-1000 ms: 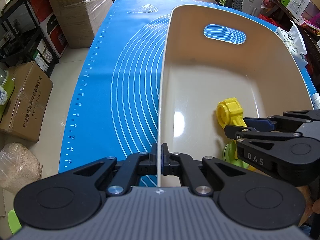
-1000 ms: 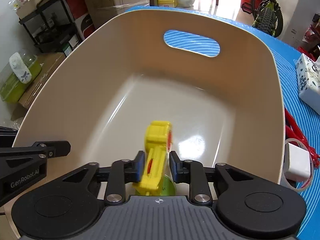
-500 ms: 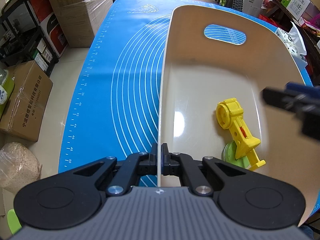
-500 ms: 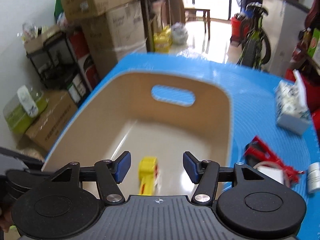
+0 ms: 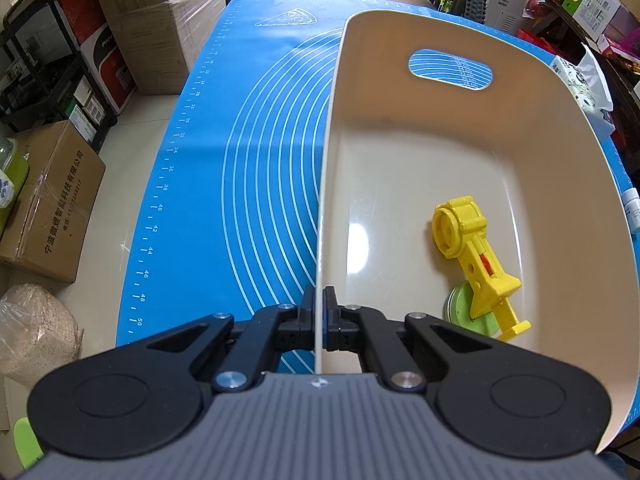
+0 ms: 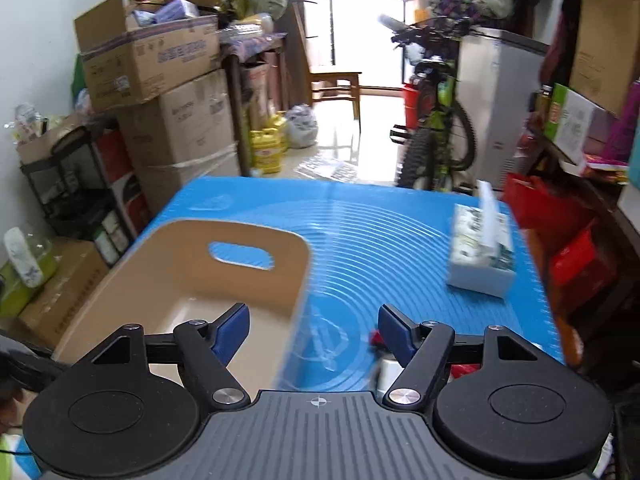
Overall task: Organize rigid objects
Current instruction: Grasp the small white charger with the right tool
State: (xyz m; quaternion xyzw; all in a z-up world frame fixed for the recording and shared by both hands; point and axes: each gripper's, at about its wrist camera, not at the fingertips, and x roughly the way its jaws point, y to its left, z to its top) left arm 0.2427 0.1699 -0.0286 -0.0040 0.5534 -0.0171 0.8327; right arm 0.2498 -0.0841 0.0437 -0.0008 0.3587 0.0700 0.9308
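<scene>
A beige bin (image 5: 520,128) with a handle slot stands on the blue mat (image 5: 248,152). My left gripper (image 5: 319,312) is shut on the bin's left wall near its front corner. Inside the bin lie a yellow toy (image 5: 472,256) and a green disc (image 5: 460,308) partly under it. In the right wrist view my right gripper (image 6: 314,330) is open and empty, raised above the mat just right of the bin (image 6: 256,264). A red item (image 6: 374,338) and a white item (image 6: 390,368) show blurred beside its right finger.
A tissue box (image 6: 480,256) sits on the mat at the far right. Cardboard boxes (image 5: 160,32) and a black shelf (image 5: 48,80) stand left of the table. A bicycle (image 6: 436,132) stands beyond the table's far end.
My right gripper let go of the yellow toy into the bin, opened, then rose out and moved right. The left gripper kept its hold on the bin wall.
</scene>
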